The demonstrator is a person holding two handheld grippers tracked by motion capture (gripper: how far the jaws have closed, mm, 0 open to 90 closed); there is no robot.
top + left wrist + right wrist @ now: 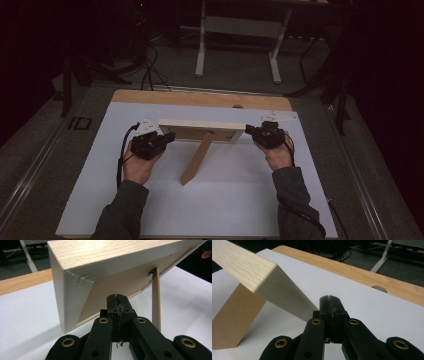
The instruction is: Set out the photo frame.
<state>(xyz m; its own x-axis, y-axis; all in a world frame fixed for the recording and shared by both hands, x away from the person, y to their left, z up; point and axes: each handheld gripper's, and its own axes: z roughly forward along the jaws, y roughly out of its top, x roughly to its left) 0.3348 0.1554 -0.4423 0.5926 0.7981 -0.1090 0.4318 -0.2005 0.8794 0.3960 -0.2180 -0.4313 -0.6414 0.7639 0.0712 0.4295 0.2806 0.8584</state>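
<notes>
Grippers [167, 138] [248, 130] closed, flanking standing picture frame [201, 128] on white table [240, 195].

I see dark grey-green sleeves on both forearms. My left gripper [166, 138] and right gripper [248, 130] are black, each with brass-ringed screw holes, a trailing black cable and a grey three-cornered plate on top.

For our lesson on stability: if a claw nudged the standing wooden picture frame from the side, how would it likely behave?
The wooden picture frame looks rigid, so it would probably slide or pivot whole rather than bend. It leans on one narrow back strut, so it seems apt to tip. The smooth white table surface likely offers little grip.
</notes>
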